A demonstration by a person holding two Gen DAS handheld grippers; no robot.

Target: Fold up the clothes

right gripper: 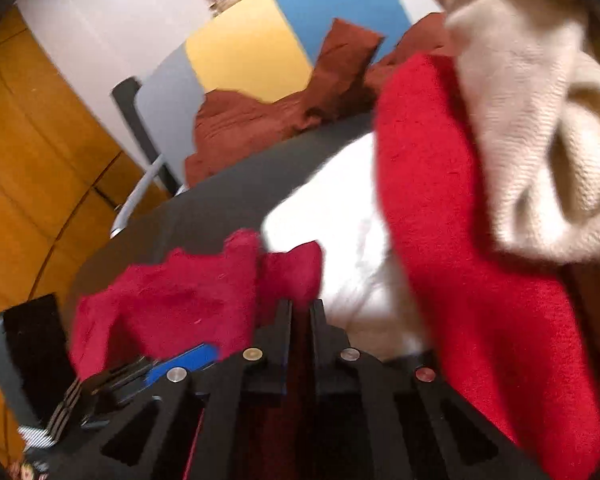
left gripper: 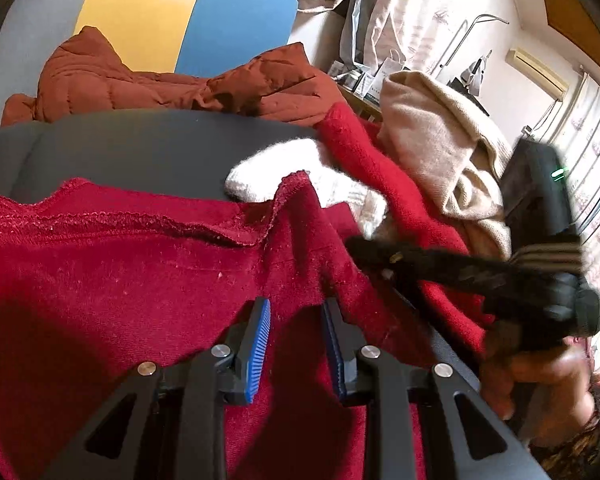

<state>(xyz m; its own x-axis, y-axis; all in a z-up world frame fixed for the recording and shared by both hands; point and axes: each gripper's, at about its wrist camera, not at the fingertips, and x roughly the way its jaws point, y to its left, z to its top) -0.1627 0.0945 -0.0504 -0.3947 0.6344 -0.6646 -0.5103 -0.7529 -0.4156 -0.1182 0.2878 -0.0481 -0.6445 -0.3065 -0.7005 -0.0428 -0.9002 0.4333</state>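
My left claw (left gripper: 296, 344) hangs just over the dark red sweater (left gripper: 132, 280), which lies spread on the dark table (left gripper: 140, 152) and fills the near part of my left wrist view. Its blue-padded fingers stand apart, released, with red cloth showing between them; whether the pads touch the cloth I cannot tell. The sweater's hemmed edge runs across the middle of the view and rises to a peak just beyond the fingertips.

My right claw (right gripper: 300, 312) is clenched on a fold of that sweater, the jaws pressed close with red cloth bunched at their tips and spilling to the left.

The left view shows what the right cannot: my right hand (left gripper: 540, 376) wrapped around its black gripper at the right edge, the claw angled in leftward and blurred. It also shows a beige knit (left gripper: 440, 140) heaped far right, a brighter red garment (left gripper: 380, 176) beside it, a white garment (left gripper: 284, 172) underneath, and a rust quilted jacket (left gripper: 140, 84) on the far side.

The right view alone shows the wooden floor (right gripper: 28, 160) at left and a chair (right gripper: 236, 52) with grey, yellow and blue panels behind the jacket.
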